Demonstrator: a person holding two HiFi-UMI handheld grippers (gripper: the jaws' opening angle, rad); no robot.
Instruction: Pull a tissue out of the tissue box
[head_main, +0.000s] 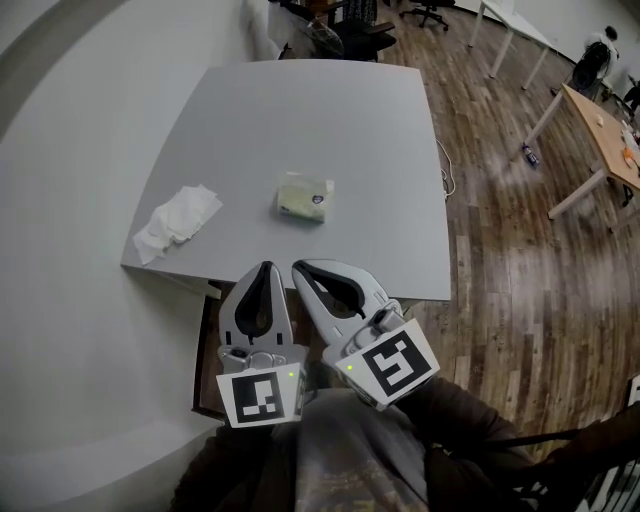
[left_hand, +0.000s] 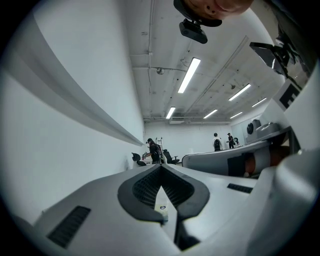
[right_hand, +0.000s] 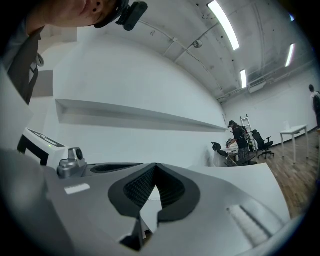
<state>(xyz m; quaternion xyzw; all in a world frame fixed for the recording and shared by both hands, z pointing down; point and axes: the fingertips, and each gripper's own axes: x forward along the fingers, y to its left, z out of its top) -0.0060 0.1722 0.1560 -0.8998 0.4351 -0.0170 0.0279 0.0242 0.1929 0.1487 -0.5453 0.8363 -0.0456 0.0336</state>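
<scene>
**Both Jaws Closed – Tissue Box at Mid-Surface**

The left gripper has its jaws pressed together at the tips. Its own view shows the ribbed pad faces meeting with nothing pinched between them. The right gripper is in the same condition, with jaws together and no item held.

Both grippers are held side by side at the near edge of the grey surface, close to the person's body, with their tips near each other. A marker cube sits at the rear of each.

The tissue box rests near the middle of the surface, well apart from both grippers. A crumpled white tissue lies loose at the near left corner – apart from the box. A wood floor lies beyond the right edge.
</scene>
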